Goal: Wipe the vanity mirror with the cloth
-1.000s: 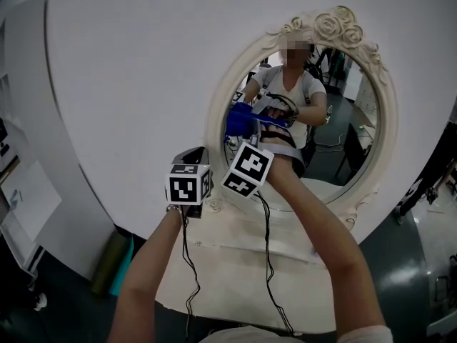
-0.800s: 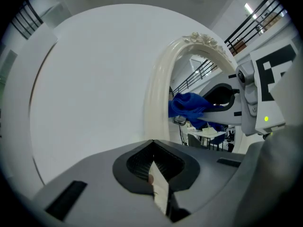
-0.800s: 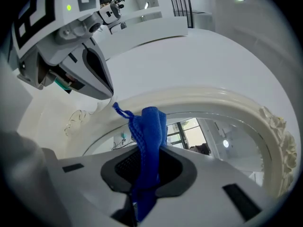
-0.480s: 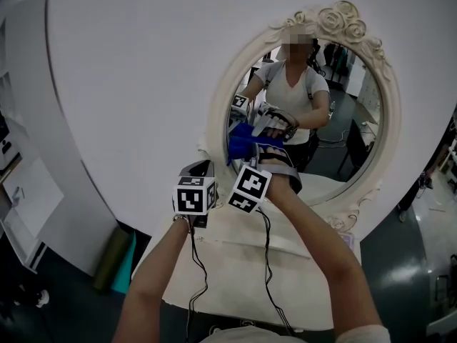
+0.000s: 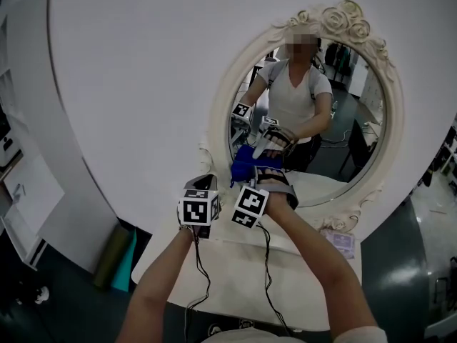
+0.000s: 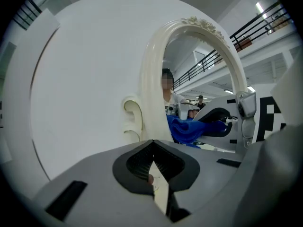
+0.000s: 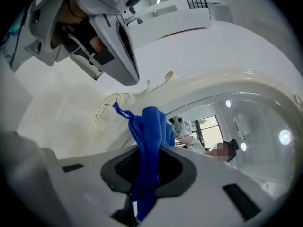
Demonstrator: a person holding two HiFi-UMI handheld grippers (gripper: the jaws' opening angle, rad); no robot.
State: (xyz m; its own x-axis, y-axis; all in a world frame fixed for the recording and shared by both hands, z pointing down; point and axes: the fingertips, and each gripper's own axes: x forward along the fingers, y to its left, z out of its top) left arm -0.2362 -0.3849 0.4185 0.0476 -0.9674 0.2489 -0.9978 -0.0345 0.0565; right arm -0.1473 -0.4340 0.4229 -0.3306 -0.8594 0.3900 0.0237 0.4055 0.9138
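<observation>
Coverage of the vanity mirror [image 5: 343,156] depends on pressing the blue cloth [image 5: 246,164], at the glass's lower left edge, flat in overlapping strokes, with the right gripper [image 5: 255,177] clamped on it and the left gripper [image 5: 202,184] closed, empty, beside the frame.

The white table [image 5: 228,281] carries the vanity mirror [image 5: 350,141], whose ornate cream frame stands along the table's far edge. A small pale packet [image 5: 338,242] lies near the far right corner. Two thin black cables [image 5: 268,277] run over the middle toward the near edge.
</observation>
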